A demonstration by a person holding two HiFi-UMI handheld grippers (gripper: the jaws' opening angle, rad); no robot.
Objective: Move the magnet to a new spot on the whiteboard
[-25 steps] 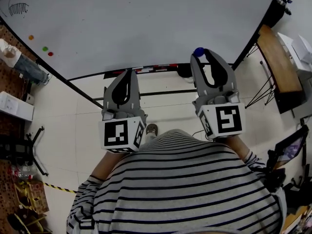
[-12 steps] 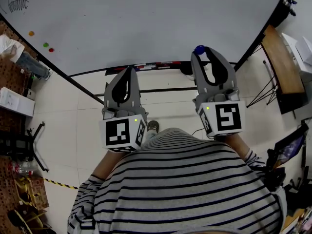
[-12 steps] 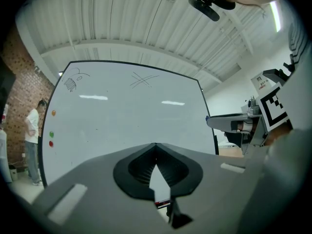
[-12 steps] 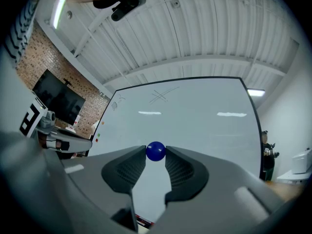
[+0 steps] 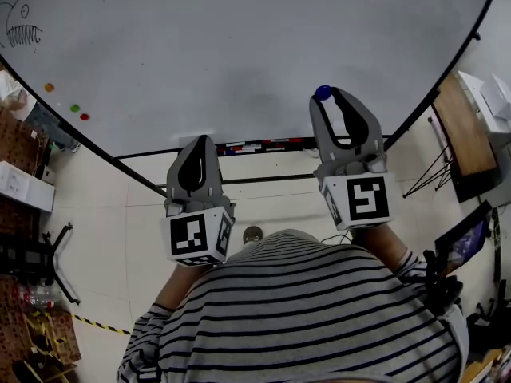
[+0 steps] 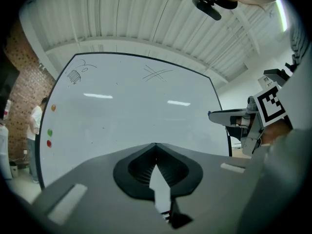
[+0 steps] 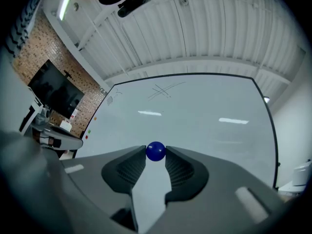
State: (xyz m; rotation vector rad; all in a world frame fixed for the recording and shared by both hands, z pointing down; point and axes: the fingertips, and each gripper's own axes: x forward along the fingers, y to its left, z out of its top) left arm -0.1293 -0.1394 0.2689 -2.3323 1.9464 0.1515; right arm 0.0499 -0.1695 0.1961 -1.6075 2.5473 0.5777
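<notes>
A round blue magnet (image 7: 155,151) sits pinched between the tips of my right gripper (image 7: 155,153), which is shut on it. In the head view the same blue magnet (image 5: 322,93) shows at the tip of the right gripper (image 5: 325,96), over the lower edge of the large whiteboard (image 5: 239,46). My left gripper (image 5: 198,142) hangs lower, below the board's frame, its jaws shut with nothing between them (image 6: 155,146). The whiteboard (image 7: 195,111) fills the view ahead of the magnet.
Orange, green and red magnets (image 5: 74,108) sit at the board's left, near a fish drawing (image 5: 20,29). A marker tray (image 5: 247,145) runs under the board. A wooden table (image 5: 459,122) stands right; a brick wall and shelves stand left. A person (image 6: 35,130) stands beside the board.
Both grippers have shifted slightly: the right one with the blue magnet rose a little toward the board, the left one dropped lower in view. The head camera tilted, showing more whiteboard.
</notes>
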